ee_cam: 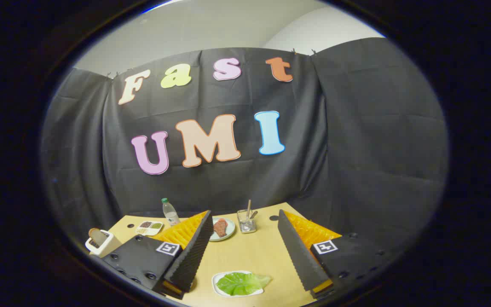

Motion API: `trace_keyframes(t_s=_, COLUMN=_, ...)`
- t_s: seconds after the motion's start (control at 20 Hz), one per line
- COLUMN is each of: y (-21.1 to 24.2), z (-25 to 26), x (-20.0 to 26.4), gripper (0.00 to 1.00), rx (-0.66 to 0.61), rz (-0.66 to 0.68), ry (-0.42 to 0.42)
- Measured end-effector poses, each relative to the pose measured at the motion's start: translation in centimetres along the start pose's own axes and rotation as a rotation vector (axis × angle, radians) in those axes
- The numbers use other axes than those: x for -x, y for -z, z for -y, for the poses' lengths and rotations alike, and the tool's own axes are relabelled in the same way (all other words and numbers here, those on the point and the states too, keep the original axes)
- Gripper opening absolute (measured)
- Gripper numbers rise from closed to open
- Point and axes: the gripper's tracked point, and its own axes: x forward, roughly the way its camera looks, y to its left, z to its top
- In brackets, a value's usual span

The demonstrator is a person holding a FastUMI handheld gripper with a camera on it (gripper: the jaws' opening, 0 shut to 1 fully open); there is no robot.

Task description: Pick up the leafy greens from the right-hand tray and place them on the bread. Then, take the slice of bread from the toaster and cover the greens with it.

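Note:
The leafy greens (242, 282) lie on a small white tray (218, 288) on the wooden table, between my fingertips and slightly nearer than them. My gripper (249, 281) is open, held above the table with nothing between its fingers. A white toaster (102, 243) with a slice of bread (97, 235) standing up out of its slot sits beyond the left finger. A pale round plate (229, 232) farther along the table carries a reddish-brown piece of food (220, 227); the left finger hides part of that plate.
A divided white dish (148, 228) with dark and green fillings and a plastic water bottle (170, 212) stand at the table's far left. A clear holder (246, 223) with utensils stands at the far middle. The black cloth wall closes the back.

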Motion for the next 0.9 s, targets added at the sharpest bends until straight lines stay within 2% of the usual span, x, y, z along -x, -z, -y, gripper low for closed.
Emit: trace_keyframes(t_s=0.9, y=0.9, z=-1.2, x=0.2, gripper=0.97, rx=0.041, rz=-0.024, ry=0.071)
